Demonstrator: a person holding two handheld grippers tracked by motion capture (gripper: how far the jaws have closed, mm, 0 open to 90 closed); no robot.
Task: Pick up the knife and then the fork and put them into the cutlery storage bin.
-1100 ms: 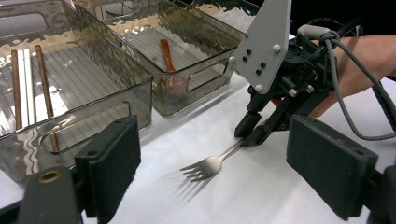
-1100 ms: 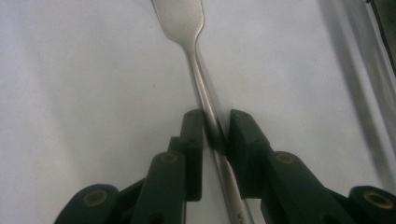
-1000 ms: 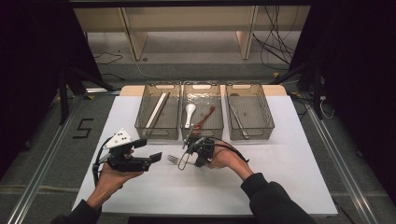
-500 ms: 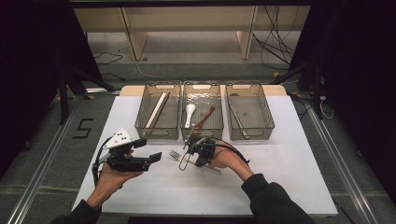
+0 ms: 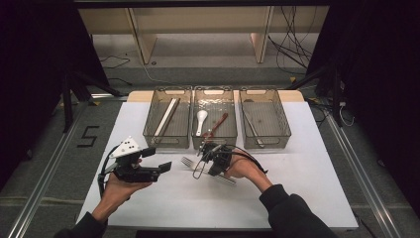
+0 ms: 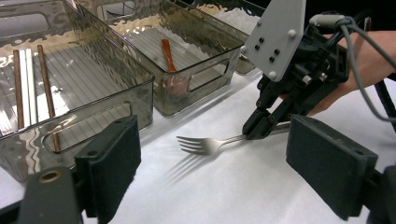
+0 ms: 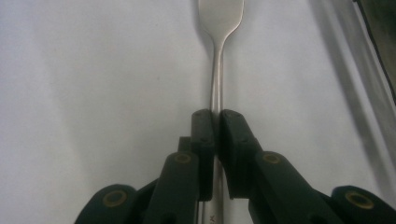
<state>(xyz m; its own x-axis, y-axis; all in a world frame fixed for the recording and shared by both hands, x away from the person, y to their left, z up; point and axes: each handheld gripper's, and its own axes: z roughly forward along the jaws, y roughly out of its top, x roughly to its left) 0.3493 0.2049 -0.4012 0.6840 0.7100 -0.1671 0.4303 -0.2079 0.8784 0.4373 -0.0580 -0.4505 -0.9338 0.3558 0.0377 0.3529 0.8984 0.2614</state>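
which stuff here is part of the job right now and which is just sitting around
In the job:
- fork, on the table, handle clamped
- right gripper, fingers shut on the fork handle

Just lying about:
- left gripper, open, holding nothing
- three bins
- chopsticks in the left bin
- white spoon and red-brown spoon in the middle bin

Along the bottom of the frame your left gripper (image 6: 212,172) shows its two black padded jaws standing wide apart with bare white table (image 6: 224,196) between them. Mid-frame a fork (image 6: 208,143) lies with its tines pointing left. Your right gripper (image 6: 261,130), upper right, is clamped on its handle. Across the upper left stand smoky clear bins (image 6: 140,88); one holds chopsticks (image 6: 28,88), the next a red-brown spoon (image 6: 168,55).
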